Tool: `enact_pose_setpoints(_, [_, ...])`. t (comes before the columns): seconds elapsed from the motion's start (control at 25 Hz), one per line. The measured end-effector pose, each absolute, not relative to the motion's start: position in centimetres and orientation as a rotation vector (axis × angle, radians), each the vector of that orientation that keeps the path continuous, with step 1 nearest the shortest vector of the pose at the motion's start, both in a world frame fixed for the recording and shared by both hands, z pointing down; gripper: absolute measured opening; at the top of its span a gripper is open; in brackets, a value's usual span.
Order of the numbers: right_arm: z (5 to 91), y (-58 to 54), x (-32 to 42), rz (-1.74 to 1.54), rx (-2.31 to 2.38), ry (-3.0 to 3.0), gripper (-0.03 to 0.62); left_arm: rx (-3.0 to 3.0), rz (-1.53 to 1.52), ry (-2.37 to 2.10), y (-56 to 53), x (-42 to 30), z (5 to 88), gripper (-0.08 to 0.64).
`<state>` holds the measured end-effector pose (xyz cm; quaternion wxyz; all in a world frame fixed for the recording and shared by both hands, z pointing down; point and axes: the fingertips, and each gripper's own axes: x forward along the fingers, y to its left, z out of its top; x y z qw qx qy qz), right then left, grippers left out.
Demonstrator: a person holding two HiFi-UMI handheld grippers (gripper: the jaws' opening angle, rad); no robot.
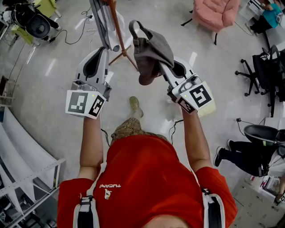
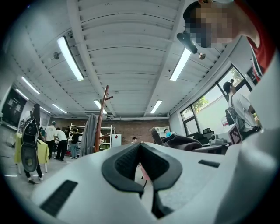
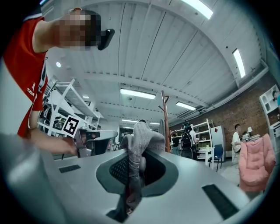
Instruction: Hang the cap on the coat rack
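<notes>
The right gripper (image 3: 131, 162) has its jaws nearly together, pinching a fold of the grey cap (image 1: 151, 51). The cap hangs up and over the jaw tips, held in the air well above the floor (image 1: 53, 89). The left gripper (image 2: 140, 146) is raised beside it with its jaws closed on each other and nothing between them. Beyond both grippers stands the wooden coat rack (image 1: 118, 26), with a pale garment (image 1: 101, 22) draped on it. The cap is near the rack's pole but apart from it. A pink armchair (image 1: 213, 11) sits farther off.
</notes>
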<state>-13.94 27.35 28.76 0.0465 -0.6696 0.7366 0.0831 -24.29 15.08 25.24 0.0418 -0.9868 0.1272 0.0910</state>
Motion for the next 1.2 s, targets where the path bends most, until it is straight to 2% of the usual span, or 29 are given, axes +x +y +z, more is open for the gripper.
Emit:
enact_pose_setpoints(0.6, [30.6, 8.8, 0.5, 0.182, -1.974, 2.379, 0.035, -3.013, 0.224, 0.481, -2.2, -11.4, 28.1, 0.009])
enact_pose_setpoints(1.2, [33.9, -3.8, 9.1, 0.106, -1.850, 2.576, 0.035, -3.023, 0.232, 0.642, -12.2, -5.8, 29.1, 0.009])
